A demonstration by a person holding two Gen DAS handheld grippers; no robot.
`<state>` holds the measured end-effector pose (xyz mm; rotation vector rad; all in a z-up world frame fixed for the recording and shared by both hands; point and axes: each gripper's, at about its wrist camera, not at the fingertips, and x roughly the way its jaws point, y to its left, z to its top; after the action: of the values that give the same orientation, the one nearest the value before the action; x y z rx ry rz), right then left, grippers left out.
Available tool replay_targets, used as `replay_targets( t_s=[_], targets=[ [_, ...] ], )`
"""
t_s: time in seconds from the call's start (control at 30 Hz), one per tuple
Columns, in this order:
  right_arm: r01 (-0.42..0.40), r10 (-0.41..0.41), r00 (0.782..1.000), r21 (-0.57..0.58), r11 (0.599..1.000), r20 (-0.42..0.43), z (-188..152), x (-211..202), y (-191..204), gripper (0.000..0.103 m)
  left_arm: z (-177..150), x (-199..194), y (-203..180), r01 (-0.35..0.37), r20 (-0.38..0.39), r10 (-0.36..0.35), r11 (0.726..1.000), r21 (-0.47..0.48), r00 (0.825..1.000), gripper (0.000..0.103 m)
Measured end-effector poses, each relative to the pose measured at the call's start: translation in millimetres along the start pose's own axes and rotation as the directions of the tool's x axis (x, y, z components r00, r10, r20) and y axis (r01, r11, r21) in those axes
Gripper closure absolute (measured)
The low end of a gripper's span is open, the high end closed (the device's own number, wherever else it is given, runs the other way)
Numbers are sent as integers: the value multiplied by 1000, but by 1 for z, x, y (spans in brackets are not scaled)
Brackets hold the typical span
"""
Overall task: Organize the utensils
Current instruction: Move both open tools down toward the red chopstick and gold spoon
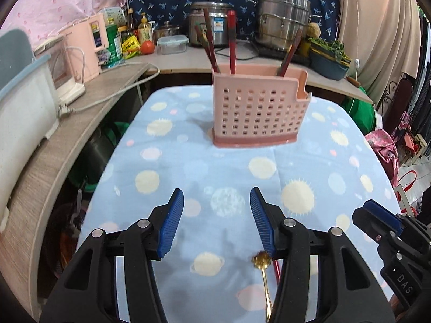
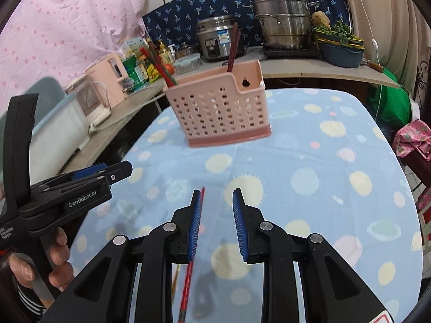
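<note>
Left gripper [image 1: 216, 222]: jaws apart, empty | right gripper [image 2: 216, 224]: jaws apart, empty | spoon [image 1: 265, 277] and red chopstick [image 2: 188, 269] lie on tabletop [image 1: 309, 161] under grippers | holder [image 1: 258, 110] ahead, partly filled | step: picking up; next: lower, clamp chopstick.

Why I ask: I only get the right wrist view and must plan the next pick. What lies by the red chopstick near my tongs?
Observer: A gold spoon with a flower-shaped bowl lies on the cloth right beside the red chopstick, its bowl toward the pink holder.
Operator: Are the left tongs carrying anything?
Observer: No. The left tongs stand open with only cloth showing between them.
</note>
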<state>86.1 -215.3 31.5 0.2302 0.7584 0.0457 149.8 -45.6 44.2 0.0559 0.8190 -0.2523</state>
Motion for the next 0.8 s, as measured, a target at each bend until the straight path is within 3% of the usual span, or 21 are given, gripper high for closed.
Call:
replay_targets(
  t_s=[0.43,0.8],
  targets=[
    [-30,27,991,-22,999,-131,-76,10,13,79,-62,10,6,-7,-85,4,1000,-28,996,53],
    [-36,20,984,-85,996,-176,-112,13,39,79,-89,11,10,-27,-130,24,999,-20,991,53]
  ],
)
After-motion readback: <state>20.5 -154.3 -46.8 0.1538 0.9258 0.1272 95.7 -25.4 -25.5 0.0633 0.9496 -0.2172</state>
